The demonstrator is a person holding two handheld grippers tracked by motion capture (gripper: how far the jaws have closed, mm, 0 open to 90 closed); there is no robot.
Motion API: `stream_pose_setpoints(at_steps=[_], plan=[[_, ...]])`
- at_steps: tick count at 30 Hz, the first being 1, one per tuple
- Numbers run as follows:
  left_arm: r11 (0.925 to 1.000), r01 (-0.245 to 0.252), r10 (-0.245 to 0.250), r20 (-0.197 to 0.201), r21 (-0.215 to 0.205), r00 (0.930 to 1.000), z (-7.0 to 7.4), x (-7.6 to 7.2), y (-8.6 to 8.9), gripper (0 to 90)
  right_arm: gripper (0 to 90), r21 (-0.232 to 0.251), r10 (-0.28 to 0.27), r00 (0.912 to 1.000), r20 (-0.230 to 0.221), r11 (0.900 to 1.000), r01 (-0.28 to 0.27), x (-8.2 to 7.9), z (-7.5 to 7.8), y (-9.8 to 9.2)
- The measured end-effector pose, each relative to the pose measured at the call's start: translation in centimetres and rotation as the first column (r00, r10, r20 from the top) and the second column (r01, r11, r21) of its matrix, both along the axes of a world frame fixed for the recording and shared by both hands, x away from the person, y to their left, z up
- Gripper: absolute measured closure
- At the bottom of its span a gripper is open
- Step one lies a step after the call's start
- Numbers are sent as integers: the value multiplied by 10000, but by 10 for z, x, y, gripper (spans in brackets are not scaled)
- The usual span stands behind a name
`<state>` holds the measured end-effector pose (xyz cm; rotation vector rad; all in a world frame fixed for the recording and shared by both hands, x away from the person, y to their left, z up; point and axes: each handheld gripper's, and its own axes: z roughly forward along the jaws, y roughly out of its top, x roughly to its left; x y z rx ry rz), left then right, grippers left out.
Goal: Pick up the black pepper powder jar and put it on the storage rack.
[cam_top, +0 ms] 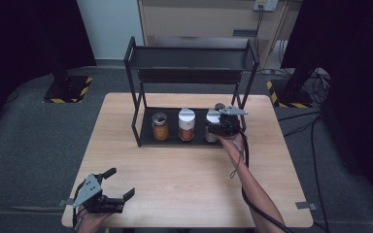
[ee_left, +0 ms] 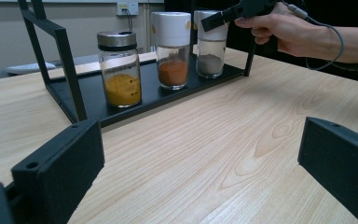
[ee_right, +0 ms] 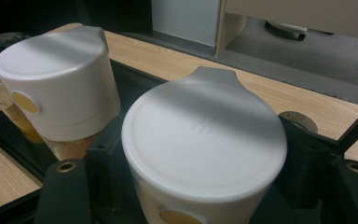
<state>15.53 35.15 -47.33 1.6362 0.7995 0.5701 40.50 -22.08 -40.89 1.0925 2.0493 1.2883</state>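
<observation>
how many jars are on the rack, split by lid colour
white lid: 2 — orange-red jar, grey jar
silver lid: 1 — yellow jar
total: 3 jars, all on the rack bottom shelf; the right claw is around the grey one

The left gripper (cam_top: pixel 119 186) sits low at the near left table (cam_top: pixel 184 189) edge, held in the left hand (cam_top: pixel 90 221), its fingers (ee_left: pixel 58 170) spread wide with nothing between them. The right arm (cam_top: pixel 252 187) reaches forward, and the right gripper (cam_top: pixel 212 130) has its fingers (ee_right: pixel 67 186) on either side of a white-capped jar (ee_right: pixel 205 154).
</observation>
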Motion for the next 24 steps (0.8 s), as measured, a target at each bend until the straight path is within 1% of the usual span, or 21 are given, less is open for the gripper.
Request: stream_pose_setpoints(at_steps=[7,18,22,24], plan=[[10000,11,-11,8,10,10000,0,0,0,0,308,67,-34,9999,136,10000,33,-2,-4,0],[10000,13,-13,13,23,10000,0,0,0,0,300,236,-16,9999,153,9997,12,-3,-7,-4],[10000,9,-9,13,15,10000,0,0,0,0,272,173,109,9999,61,9998,-110,-1,-6,-4],[10000,6,-6,14,8,10000,0,0,0,0,223,137,70,9999,129,9999,-72,-2,-6,-5]])
